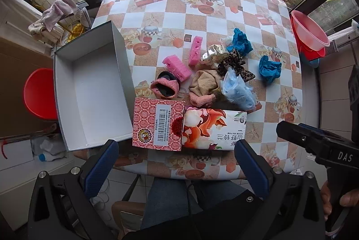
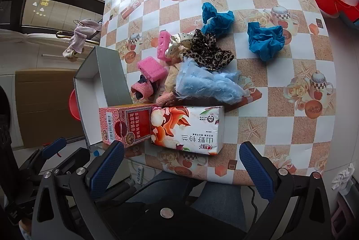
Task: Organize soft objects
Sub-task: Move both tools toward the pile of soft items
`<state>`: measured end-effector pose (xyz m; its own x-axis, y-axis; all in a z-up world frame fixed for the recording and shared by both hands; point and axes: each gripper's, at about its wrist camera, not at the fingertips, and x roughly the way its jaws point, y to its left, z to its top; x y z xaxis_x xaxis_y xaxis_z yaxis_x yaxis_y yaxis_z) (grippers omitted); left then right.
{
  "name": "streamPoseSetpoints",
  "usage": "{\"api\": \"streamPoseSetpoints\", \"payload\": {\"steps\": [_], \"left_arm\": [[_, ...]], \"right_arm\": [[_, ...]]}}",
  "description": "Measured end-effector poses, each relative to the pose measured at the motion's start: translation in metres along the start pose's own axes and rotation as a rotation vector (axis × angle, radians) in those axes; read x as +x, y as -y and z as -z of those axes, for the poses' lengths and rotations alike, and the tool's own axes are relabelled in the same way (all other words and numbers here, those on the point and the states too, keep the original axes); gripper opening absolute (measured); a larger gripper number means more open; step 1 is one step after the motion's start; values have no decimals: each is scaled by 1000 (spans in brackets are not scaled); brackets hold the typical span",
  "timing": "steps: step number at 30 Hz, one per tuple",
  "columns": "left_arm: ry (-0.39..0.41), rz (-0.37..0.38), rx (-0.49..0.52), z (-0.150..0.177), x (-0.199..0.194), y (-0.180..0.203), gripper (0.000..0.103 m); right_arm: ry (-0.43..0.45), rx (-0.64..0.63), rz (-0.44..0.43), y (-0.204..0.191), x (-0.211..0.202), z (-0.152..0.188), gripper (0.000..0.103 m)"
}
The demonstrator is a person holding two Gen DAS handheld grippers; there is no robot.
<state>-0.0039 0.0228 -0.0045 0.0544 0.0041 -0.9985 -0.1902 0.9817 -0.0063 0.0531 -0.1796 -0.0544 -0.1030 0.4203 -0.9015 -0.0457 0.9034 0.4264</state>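
An open grey-and-white box (image 1: 94, 92) (image 2: 89, 92) lies at the table's left edge. Beside it are a red patterned carton (image 1: 158, 124) (image 2: 126, 124) and a floral tissue pack (image 1: 214, 130) (image 2: 188, 129). Behind them lie two pink sponges (image 1: 177, 65) (image 2: 151, 68), a pink sock (image 1: 165, 86), a beige sock (image 1: 203, 85), a light blue fluffy piece (image 2: 206, 83), scrunchies (image 1: 233, 63) and two blue crumpled cloths (image 1: 269, 68) (image 2: 265, 41). My left gripper (image 1: 177, 163) is open and empty near the front edge. My right gripper (image 2: 181, 163) is open and empty there too.
The checkered tablecloth (image 1: 202, 4) covers the table. Red and pink basins (image 1: 310, 35) stand off the right side. A red stool (image 1: 40, 92) sits left of the box. The person's knees are under the front edge.
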Motion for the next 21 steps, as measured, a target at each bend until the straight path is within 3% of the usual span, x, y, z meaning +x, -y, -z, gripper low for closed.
{"api": "streamPoseSetpoints", "payload": {"steps": [21], "left_arm": [[-33, 1, -7, -2, 3, -1, 103]], "right_arm": [[-22, 19, -7, 3, 5, -1, 103]]}}
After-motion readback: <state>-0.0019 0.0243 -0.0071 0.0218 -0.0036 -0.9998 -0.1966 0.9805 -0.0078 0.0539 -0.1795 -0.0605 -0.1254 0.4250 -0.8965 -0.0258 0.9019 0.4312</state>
